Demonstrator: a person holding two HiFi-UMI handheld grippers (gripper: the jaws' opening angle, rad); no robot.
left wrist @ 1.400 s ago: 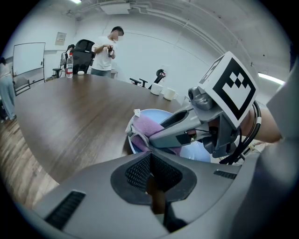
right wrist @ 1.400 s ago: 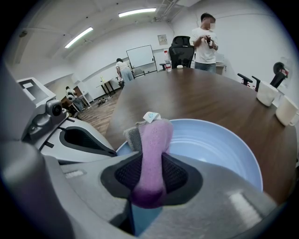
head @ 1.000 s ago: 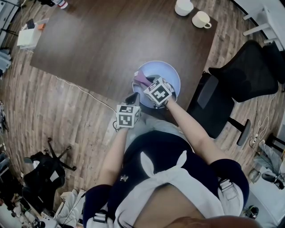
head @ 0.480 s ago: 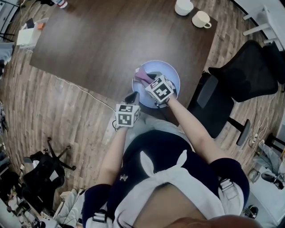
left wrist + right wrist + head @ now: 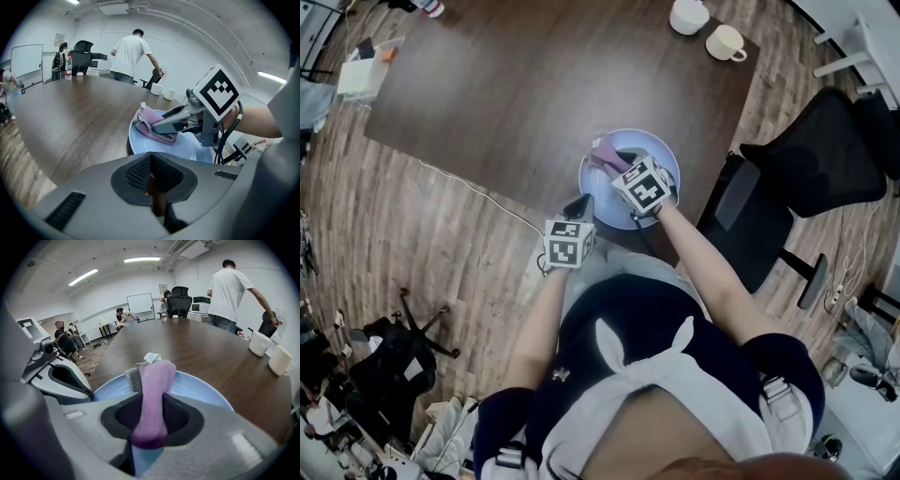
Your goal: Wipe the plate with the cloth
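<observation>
A light blue plate [image 5: 661, 155] sits at the near right edge of the dark wooden table [image 5: 516, 84]. A purple cloth [image 5: 604, 151] lies on the plate's far left part. My right gripper [image 5: 617, 161] is shut on it, and in the right gripper view the cloth [image 5: 157, 376] runs up between the pads over the plate [image 5: 197, 387]. My left gripper [image 5: 580, 202] stays at the plate's near left rim. In the left gripper view its jaws [image 5: 151, 159] stand close together where the plate's rim [image 5: 140, 145] meets them. Beyond them the right gripper [image 5: 157, 127] presses the cloth [image 5: 150, 119] down.
Two white cups [image 5: 688, 15] [image 5: 725, 42] stand at the table's far right corner. A black office chair [image 5: 806, 159] is just right of the plate. A thin cable [image 5: 469, 187] runs along the table's near edge. Small items [image 5: 361, 75] lie at the far left corner.
My right gripper has slid the cloth a little across the plate, away from the person and to the right. The left gripper and the plate have stayed where they were.
</observation>
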